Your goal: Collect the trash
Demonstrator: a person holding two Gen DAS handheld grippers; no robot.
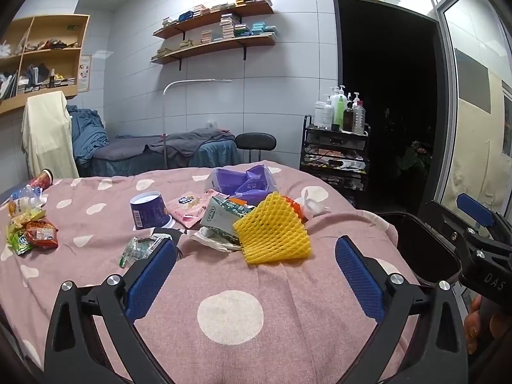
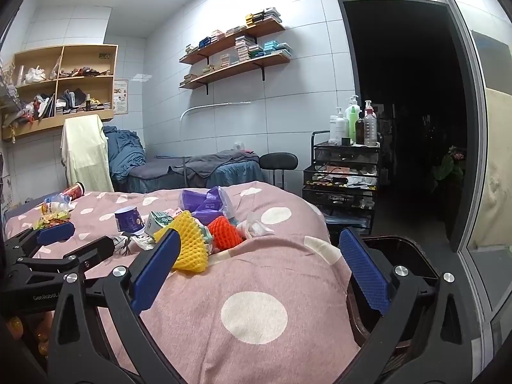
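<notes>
A bed covered in a pink cloth [image 1: 96, 220] with white blotches fills the foreground; its weave looks soft and slightly napped. At two o'clock from the bed, a black wire trolley [image 2: 344, 172] carries pump bottles whose labels are too small to read. Beside the bed at four o'clock stands a dark bin [image 2: 412, 256], only part of its rim in view.

The trash lies heaped at the bed's centre. The largest piece is a yellow foam fruit net [image 1: 275, 233], open-meshed and fan-shaped. Just beyond it at one o'clock sits an orange foam net [image 2: 224, 232], mostly hidden in the left wrist view. At twelve o'clock is a crumpled purple plastic bag [image 1: 243, 182]. At ten o'clock from the yellow net lies a green-and-white carton [image 1: 224, 212], crushed, its print illegible, and beyond that a pink packet [image 1: 192, 208]. A purple paper tub [image 1: 148, 211] with a barcode lies further at nine o'clock. A second scatter of snack wrappers [image 1: 35, 233] lies at the bed's far nine o'clock edge, lettering unreadable.

The left gripper [image 1: 256, 272] hovers above the cloth, blue ribbed pads wide apart, nothing between them. The right gripper [image 2: 260, 275] does likewise. One frame reads "DAS", the other "GenRobot", both cut off.
</notes>
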